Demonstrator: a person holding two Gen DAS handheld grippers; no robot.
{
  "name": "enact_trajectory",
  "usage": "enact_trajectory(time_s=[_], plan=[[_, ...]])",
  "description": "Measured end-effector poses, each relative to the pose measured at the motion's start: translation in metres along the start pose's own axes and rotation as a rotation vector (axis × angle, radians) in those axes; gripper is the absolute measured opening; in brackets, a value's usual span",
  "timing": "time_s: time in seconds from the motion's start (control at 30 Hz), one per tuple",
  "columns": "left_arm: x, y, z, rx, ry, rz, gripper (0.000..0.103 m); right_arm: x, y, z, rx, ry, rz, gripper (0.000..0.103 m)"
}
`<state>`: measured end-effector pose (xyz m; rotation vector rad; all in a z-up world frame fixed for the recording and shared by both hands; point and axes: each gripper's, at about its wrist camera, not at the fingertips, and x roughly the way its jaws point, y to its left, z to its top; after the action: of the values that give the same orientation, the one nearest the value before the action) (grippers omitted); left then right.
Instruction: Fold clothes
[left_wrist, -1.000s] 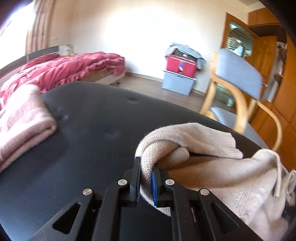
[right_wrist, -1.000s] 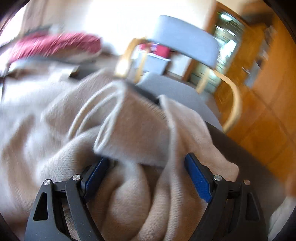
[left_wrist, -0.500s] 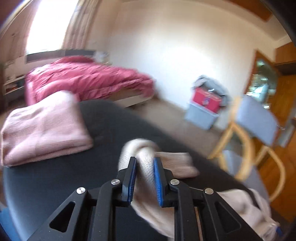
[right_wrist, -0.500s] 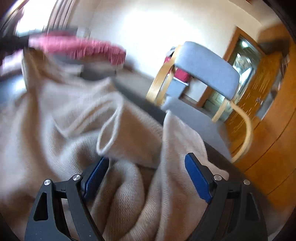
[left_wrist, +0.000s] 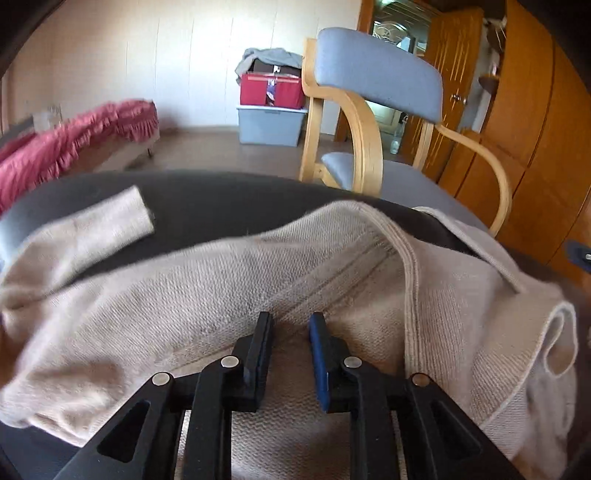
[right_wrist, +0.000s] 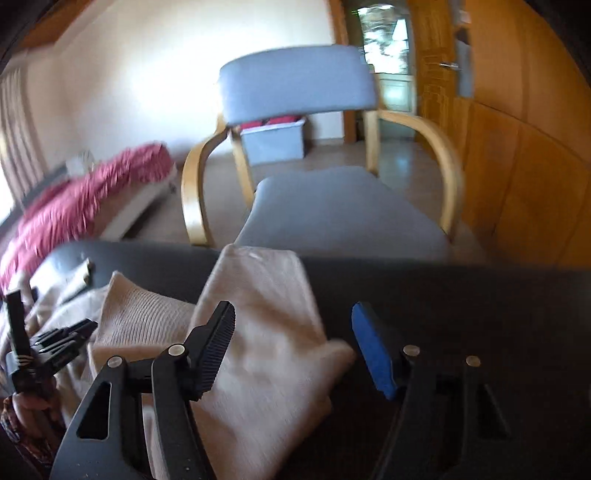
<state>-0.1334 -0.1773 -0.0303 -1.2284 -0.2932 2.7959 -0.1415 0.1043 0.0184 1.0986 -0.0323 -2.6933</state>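
Since a second ago we have let the beige knitted sweater (left_wrist: 229, 295) drop flat across the round black table (left_wrist: 221, 199). Our left gripper (left_wrist: 290, 350) hovers over its ribbed collar, jaws opening and pinching nothing. Our right gripper (right_wrist: 295, 350) is closing, a sleeve (right_wrist: 266, 325) lying loose between its parted jaws.

No lettering can be read anywhere — the red box (left_wrist: 271, 88) perhaps bears a label, too blurred.
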Motion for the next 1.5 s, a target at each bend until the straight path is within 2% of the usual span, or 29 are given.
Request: enact_trajectory(time_s=[0.07,0.13,0.27,0.4,0.43,0.47,0.5,0.53,0.73,0.87,1.07,1.27,1.5], plan=[[0.000,0.009,-0.002,-0.040,-0.002,-0.047,0.020,0.029,0.026,0.014,-0.072,0.065,-0.012,0.069],[0.000,0.015,-0.004,-0.062,-0.006,-0.075,0.020,0.057,0.052,0.025,-0.149,0.123,-0.023,0.051],[-0.002,0.012,-0.008,-0.061,-0.013,-0.077,0.020,0.108,0.090,0.031,-0.262,0.214,-0.094,0.050],[-0.004,0.014,-0.008,-0.084,-0.018,-0.103,0.020,0.142,0.087,0.023,-0.215,0.306,-0.132,0.050],[-0.005,0.015,-0.008,-0.092,-0.019,-0.112,0.020,0.140,0.083,0.023,-0.198,0.289,-0.123,0.048],[-0.005,0.017,-0.008,-0.099,-0.020,-0.121,0.020,0.138,0.079,0.021,-0.182,0.274,-0.116,0.042],[-0.006,0.018,-0.009,-0.106,-0.020,-0.128,0.020,0.134,0.073,0.020,-0.172,0.267,-0.124,0.019],[-0.006,0.019,-0.009,-0.111,-0.020,-0.133,0.020,0.130,0.068,0.018,-0.162,0.260,-0.131,0.006],[-0.006,0.020,-0.007,-0.119,-0.019,-0.141,0.020,0.075,0.015,0.002,-0.073,0.175,-0.172,0.006],[-0.007,0.021,-0.007,-0.120,-0.018,-0.142,0.020,0.035,-0.030,-0.018,-0.020,0.145,-0.239,0.006],[-0.008,0.022,-0.008,-0.123,-0.016,-0.145,0.020,-0.010,-0.108,-0.057,0.051,0.149,-0.391,0.006],[-0.006,0.021,-0.007,-0.120,-0.015,-0.141,0.020,-0.049,-0.191,-0.098,0.203,0.163,-0.533,0.006],[-0.005,0.019,-0.007,-0.112,-0.014,-0.131,0.020,-0.079,-0.250,-0.149,0.364,0.215,-0.618,0.006]])
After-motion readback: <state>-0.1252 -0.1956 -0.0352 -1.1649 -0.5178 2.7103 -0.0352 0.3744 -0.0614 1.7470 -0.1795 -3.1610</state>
